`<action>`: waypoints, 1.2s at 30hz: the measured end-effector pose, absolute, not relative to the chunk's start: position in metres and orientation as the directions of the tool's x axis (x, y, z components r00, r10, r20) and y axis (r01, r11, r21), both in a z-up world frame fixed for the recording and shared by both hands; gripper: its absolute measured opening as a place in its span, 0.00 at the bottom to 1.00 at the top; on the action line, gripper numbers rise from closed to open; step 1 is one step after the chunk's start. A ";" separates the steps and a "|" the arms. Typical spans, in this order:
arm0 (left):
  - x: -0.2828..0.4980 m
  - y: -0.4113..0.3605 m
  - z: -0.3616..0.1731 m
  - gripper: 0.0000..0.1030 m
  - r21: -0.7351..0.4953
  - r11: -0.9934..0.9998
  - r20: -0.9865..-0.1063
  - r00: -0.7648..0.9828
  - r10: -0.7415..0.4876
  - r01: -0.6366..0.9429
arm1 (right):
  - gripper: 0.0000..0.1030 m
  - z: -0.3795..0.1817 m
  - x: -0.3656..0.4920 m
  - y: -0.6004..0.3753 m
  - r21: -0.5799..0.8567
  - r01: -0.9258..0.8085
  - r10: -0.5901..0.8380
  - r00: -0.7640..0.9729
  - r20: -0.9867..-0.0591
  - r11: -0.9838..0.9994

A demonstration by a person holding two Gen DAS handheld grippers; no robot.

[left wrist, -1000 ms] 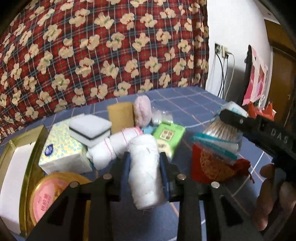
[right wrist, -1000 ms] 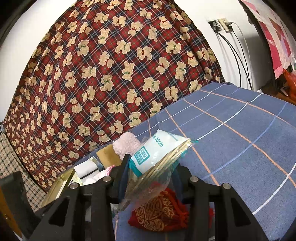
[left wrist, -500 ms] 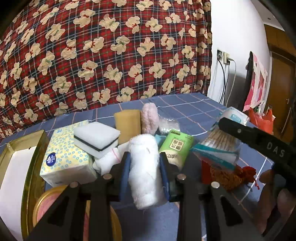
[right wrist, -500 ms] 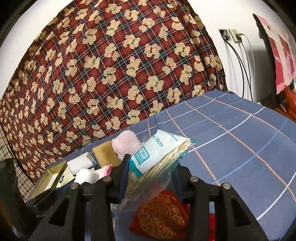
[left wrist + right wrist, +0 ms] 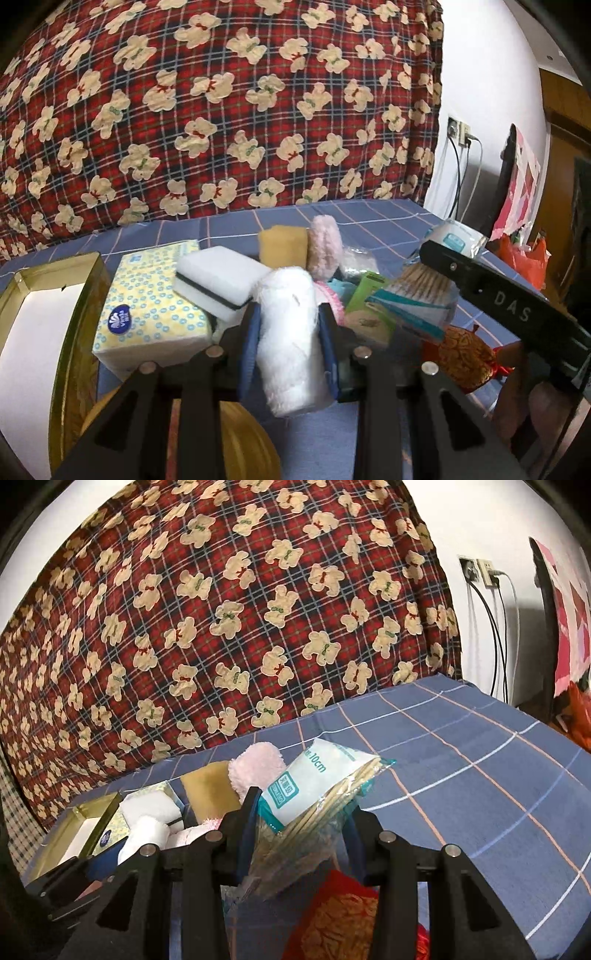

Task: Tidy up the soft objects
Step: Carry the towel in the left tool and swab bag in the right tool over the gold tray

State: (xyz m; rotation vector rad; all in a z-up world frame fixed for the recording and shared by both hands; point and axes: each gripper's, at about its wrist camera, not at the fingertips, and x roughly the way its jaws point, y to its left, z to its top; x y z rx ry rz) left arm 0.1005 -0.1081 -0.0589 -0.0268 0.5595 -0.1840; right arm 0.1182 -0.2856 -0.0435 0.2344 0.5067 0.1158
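The left hand-held gripper [image 5: 288, 343] is clenched on a white rolled towel [image 5: 290, 343], lifted above the blue checked surface [image 5: 369, 221] in front of the tissue pack [image 5: 147, 306]. The right hand-held gripper [image 5: 301, 823] is grasping a clear bag of cotton swabs [image 5: 314, 801], above a red pouch [image 5: 340, 919]

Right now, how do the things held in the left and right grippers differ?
The left gripper is shut on a white fluffy roll, opaque and cylindrical; the right gripper is shut on a clear plastic packet of wooden swabs, flat, with a printed teal-and-white label. The roll stands nearly upright between the pads; the packet leans to the right. Both are clamped and held above the blue checked cloth.
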 end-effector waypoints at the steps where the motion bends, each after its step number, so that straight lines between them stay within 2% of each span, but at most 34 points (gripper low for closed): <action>1: 0.100 -0.106 -0.059 0.29 -0.077 0.984 -0.523 0.833 -0.178 0.162 | 0.43 -0.043 0.119 -0.283 0.245 -0.052 0.164 0.870 -0.464 0.968; 13: 0.097 -0.090 -0.057 0.29 -0.085 0.990 -0.507 0.851 -0.139 0.111 | 0.43 -0.040 0.127 -0.260 0.178 -0.052 0.128 0.887 -0.444 0.983; 24: 0.090 -0.070 -0.050 0.29 -0.110 0.989 -0.490 0.860 -0.138 0.096 | 0.43 -0.040 0.143 -0.237 0.159 -0.126 0.189 0.851 -0.490 0.979; 36: 0.087 -0.040 -0.028 0.29 -0.121 0.990 -0.484 0.867 -0.119 0.069 | 0.43 -0.010 0.153 -0.198 0.127 -0.215 0.250 0.852 -0.460 0.968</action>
